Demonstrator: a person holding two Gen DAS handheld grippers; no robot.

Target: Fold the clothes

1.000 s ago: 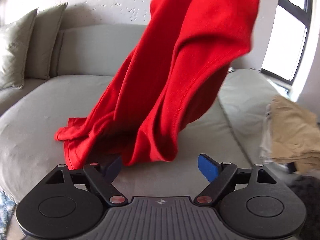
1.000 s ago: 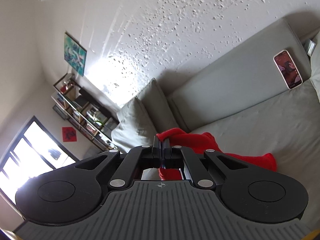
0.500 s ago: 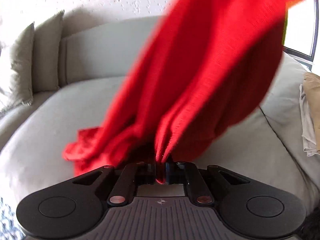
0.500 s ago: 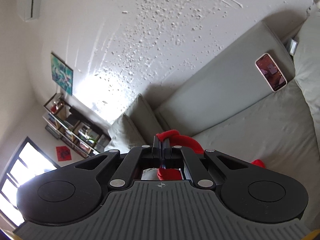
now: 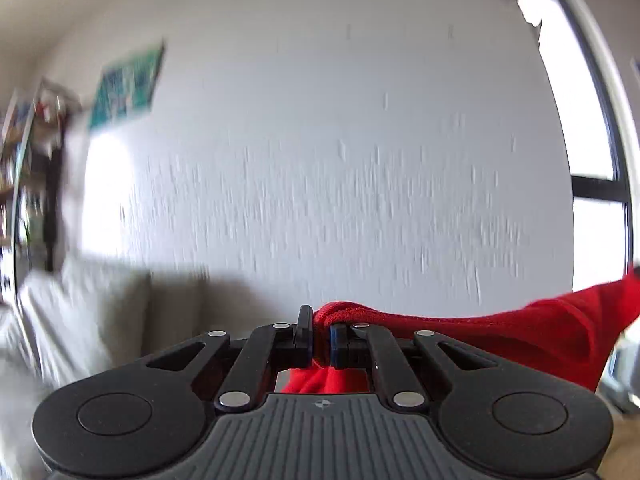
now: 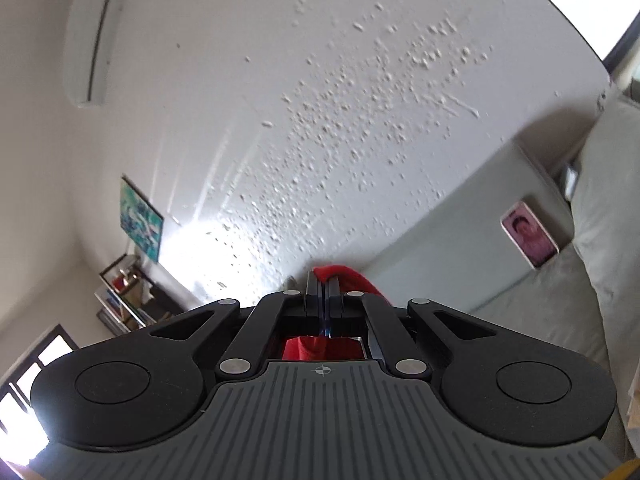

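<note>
Both grippers are pinched down on the same red garment [image 5: 520, 332], which hangs in the air between them above the grey sofa [image 6: 532, 312]. The left gripper [image 5: 320, 330] has its jaws nearly together with a bunched ridge of the fabric caught in the narrow gap, and from there a broad sheet of the cloth stretches off to the right edge of its view. The right gripper [image 6: 323, 286] is clamped tight on a thin rolled edge of the cloth [image 6: 344, 274], with more red showing below through the frame of the tool. The left view is smeared by motion, so which part of the garment each gripper holds, hem, shoulder or sleeve, cannot really be made out. The cloth looks like a soft, light knit: it drapes and sags under its own weight, bunches readily, and keeps no shape unless it is pulled taut. It should not slip easily from the pads, but a pinch on a single rolled edge could let layers slide apart. For a clean fold the better holds would be two matching corners, the shoulders or the hem, kept level and apart so the body hangs flat before it is lowered onto the sofa seat.
</note>
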